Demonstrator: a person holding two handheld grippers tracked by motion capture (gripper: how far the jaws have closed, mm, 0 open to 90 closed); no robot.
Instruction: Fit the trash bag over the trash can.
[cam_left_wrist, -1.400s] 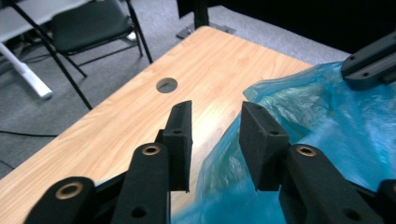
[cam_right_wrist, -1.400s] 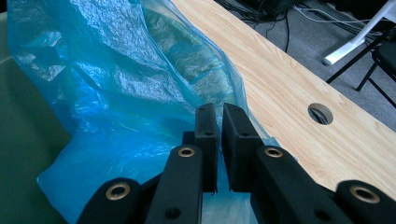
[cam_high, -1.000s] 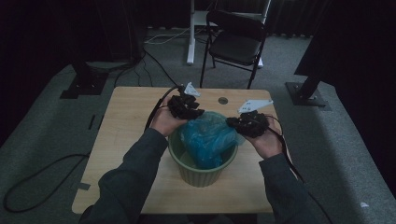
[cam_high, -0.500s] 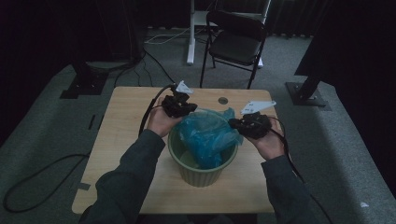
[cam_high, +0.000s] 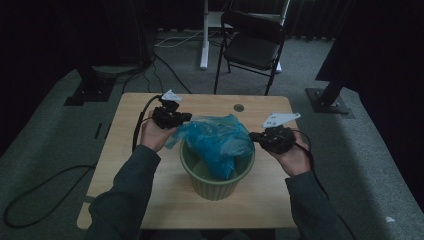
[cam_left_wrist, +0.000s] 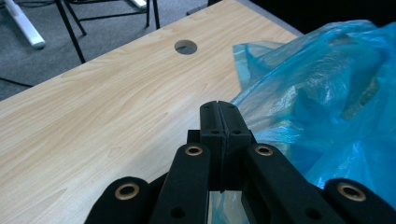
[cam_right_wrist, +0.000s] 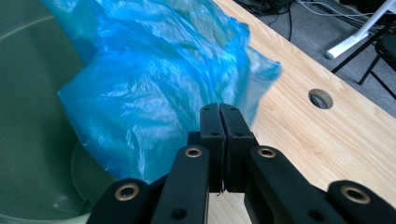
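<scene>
Overhead, both claws pinch the blue bag (cam_high: 217, 142) draped in the green bin (cam_high: 216, 177) mid-bench: left claw (cam_high: 184, 118) at its far-left edge, right claw (cam_high: 254, 136) at its right. Up close, the left claw's view shows film trapped between pressed jaws. Since earlier, the left claw has pulled leftward, stretching the bag.

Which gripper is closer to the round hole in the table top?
Left. The left gripper sits left of the hole, level with the bag's far edge; the right gripper sits nearer the person, by the bin's rim.
</scene>
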